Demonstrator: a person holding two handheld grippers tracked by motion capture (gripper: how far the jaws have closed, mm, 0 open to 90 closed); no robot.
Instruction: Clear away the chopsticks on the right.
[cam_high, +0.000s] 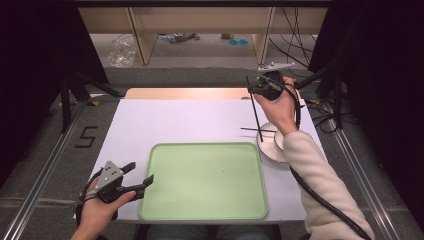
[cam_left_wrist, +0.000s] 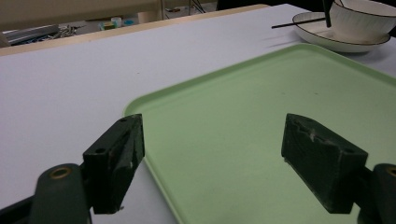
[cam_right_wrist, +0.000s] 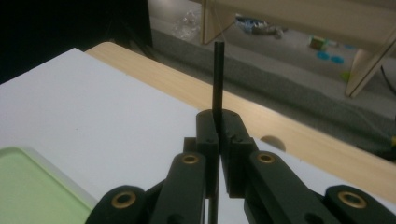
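A person's right hand holds my right gripper raised over the table's far right, jaws shut on a thin black chopstick. The stick hangs steeply, and its lower end reaches a white plate that carries a white bowl. A second chopstick lies across the plate's far rim. In the right gripper view the held chopstick sticks up past the pressed-together jaws of the right gripper. My left gripper is open at the left edge of a light green tray, and the left gripper holds nothing.
The white table top ends in a wooden strip at the back. Behind it are wooden furniture legs and floor clutter. Tripod legs are at the left and cables at the right.
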